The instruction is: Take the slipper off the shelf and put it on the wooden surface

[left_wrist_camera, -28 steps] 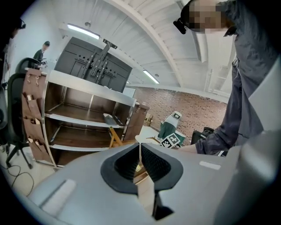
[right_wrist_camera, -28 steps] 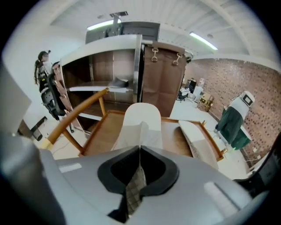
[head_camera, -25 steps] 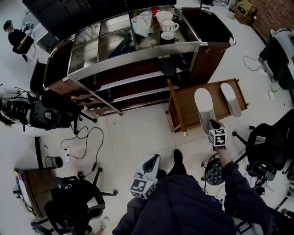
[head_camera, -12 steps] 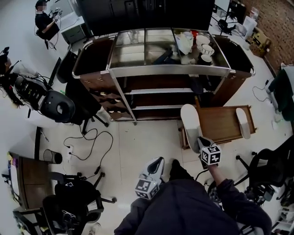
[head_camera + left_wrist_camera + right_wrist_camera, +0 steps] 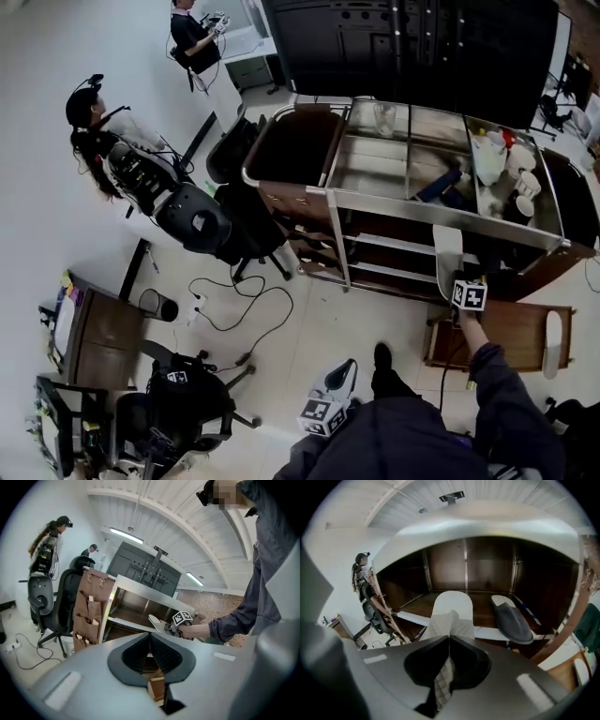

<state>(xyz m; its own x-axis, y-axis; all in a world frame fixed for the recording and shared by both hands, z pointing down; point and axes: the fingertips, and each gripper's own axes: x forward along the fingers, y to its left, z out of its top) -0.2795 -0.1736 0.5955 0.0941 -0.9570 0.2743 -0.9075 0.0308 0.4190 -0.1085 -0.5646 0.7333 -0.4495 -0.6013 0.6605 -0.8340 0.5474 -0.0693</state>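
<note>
In the head view, the shelf [image 5: 403, 204], a steel-framed unit with dark wooden boards, fills the upper right of the frame. The right hand-held gripper [image 5: 459, 279] sits just in front of its lower boards, right of centre, clenched on a white slipper [image 5: 448, 248] that stands up from the jaws toward the shelf. Below it, at the lower right, lies the low wooden counter [image 5: 502, 336], with a second white slipper [image 5: 553, 330] near its right end. The left hand-held gripper [image 5: 342, 373] hangs at the bottom centre, well apart from the shelf. A desk chair [image 5: 202, 220] stands to the left of the shelf.

In the left gripper view, the left hand-held gripper [image 5: 150, 643] has its jaws pressed together with nothing between them. Past them, at mid-frame, the right hand-held gripper [image 5: 180, 623] holds the white slipper [image 5: 157, 622] up against the shelf [image 5: 140, 603].

In the right gripper view, the right hand-held gripper [image 5: 449, 641] is clamped on the quilted upper of the white slipper [image 5: 451, 607], whose pale sole points at the middle of the frame, over the front edge of a shelf board [image 5: 417, 605]. Whether the toe touches that board is hard to tell. A dark grey slipper [image 5: 513, 619] lies on the board just to the right.
</note>
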